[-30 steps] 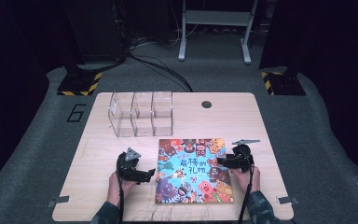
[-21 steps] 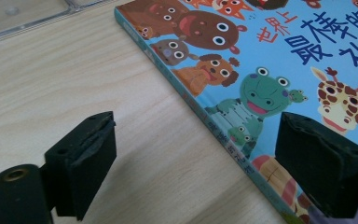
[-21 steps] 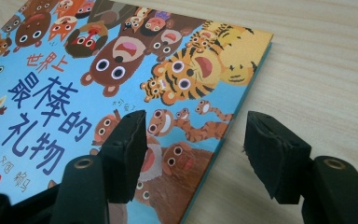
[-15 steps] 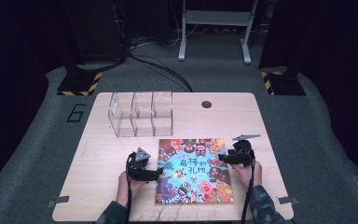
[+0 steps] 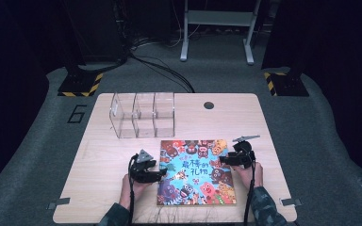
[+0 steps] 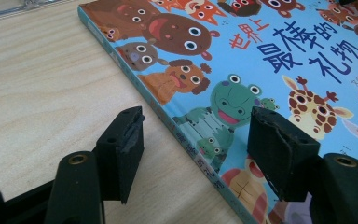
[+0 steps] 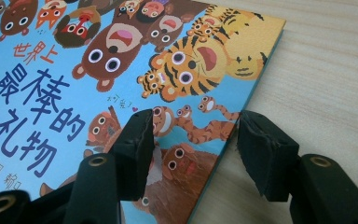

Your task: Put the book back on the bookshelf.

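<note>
**Both grippers straddle the picture book's side edges**

A children's picture book [image 5: 196, 172] lies flat, cover up, on the near half of the wooden table [image 5: 264, 122], between the person's two hands. Its cover is light blue, crowded with cartoon animals and printed with large dark-blue Chinese characters.

The left gripper [image 5: 150, 173] sits at the book's left edge, about midway along it. In the left gripper view its jaws are spread wide: one jaw is over bare wood just left of the spine, the other over the cover beside a green frog, so the spine runs between them. Neither jaw visibly pinches the book.

The right gripper [image 5: 230, 159] sits at the book's right edge, toward the far corner. In the right gripper view its jaws are also spread: one is over the cover near a brown bear, the other over the table just past the edge, with the book's right edge between them. Whether the pads touch the book cannot be told.

A clear acrylic three-compartment organizer [image 5: 143, 114] stands on the far left part of the table, apart from the book.
</note>
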{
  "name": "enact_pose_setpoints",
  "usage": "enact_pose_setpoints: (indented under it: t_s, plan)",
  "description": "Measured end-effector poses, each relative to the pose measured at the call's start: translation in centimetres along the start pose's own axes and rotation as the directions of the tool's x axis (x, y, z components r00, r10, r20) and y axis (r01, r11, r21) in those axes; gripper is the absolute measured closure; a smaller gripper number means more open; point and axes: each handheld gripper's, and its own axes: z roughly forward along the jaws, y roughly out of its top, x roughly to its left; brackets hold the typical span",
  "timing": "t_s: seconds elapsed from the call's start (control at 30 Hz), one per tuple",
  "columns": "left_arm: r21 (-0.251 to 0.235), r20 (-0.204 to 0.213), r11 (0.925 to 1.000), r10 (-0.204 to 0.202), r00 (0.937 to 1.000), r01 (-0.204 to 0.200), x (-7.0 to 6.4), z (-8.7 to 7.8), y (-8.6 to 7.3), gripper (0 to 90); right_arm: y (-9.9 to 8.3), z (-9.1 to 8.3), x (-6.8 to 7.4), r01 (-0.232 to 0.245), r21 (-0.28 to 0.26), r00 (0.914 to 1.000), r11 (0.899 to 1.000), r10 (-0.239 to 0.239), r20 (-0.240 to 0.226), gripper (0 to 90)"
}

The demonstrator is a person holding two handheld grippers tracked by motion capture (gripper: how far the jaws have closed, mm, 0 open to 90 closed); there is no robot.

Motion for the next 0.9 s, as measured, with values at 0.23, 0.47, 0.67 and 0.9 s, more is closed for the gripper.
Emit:
enact_pose_setpoints:
  t_s: [0.23,0.47,0.67,0.9]
  plan:
    - [-0.004,0.034,1.0,-0.008,0.9994,0.008,-0.25,0.2,0.01,44.0,-0.03,-0.06,0.1,-0.014,0.004,0.9999,1.0,0.014,0.004,47.8]
    - [0.0,0.034,1.0,-0.004,0.9994,0.004,-0.29,0.18,0.01,45.5,0.02,-0.11,-0.11,-0.016,0.012,0.9999,1.0,0.016,0.0,49.9]
    - [0.001,0.035,1.0,-0.003,0.9994,0.003,-0.28,0.18,0.02,45.6,0.33,-0.1,-0.22,-0.018,0.033,0.9998,0.999,0.018,0.001,50.8]
    - [0.002,0.037,1.0,0.001,0.9993,-0.001,-0.25,0.19,0.05,45.6,0.36,-0.16,-0.44,-0.036,0.036,0.9993,0.999,0.037,-0.01,52.5]
